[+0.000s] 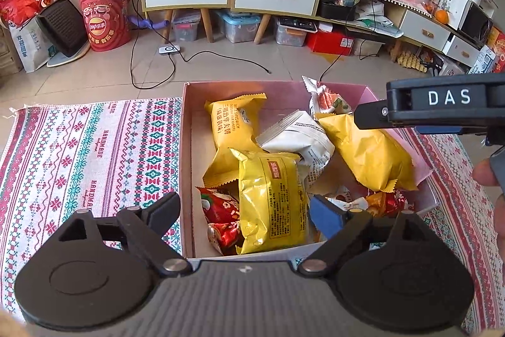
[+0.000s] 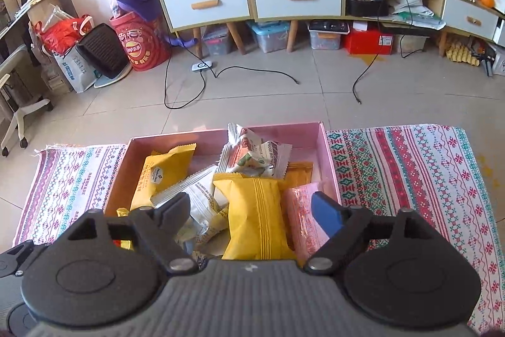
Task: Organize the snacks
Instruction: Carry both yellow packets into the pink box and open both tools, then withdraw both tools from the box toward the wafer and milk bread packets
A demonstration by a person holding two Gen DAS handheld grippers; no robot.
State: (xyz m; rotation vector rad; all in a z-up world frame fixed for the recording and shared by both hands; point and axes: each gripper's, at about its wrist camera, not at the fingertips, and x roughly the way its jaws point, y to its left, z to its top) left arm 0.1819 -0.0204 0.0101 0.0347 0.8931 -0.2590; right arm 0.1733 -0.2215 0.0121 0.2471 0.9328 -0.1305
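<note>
Over pink box (image 1: 347, 84), left tool (image 1: 244, 215) and right tool (image 2: 258, 210) both wide open, empty. Lift clear without snagging yellow packets (image 1: 271, 204).

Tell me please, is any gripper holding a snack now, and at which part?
Nothing is held. The left gripper and the right gripper both stand open above the snacks in the pink box, pads touching no packet.
</note>
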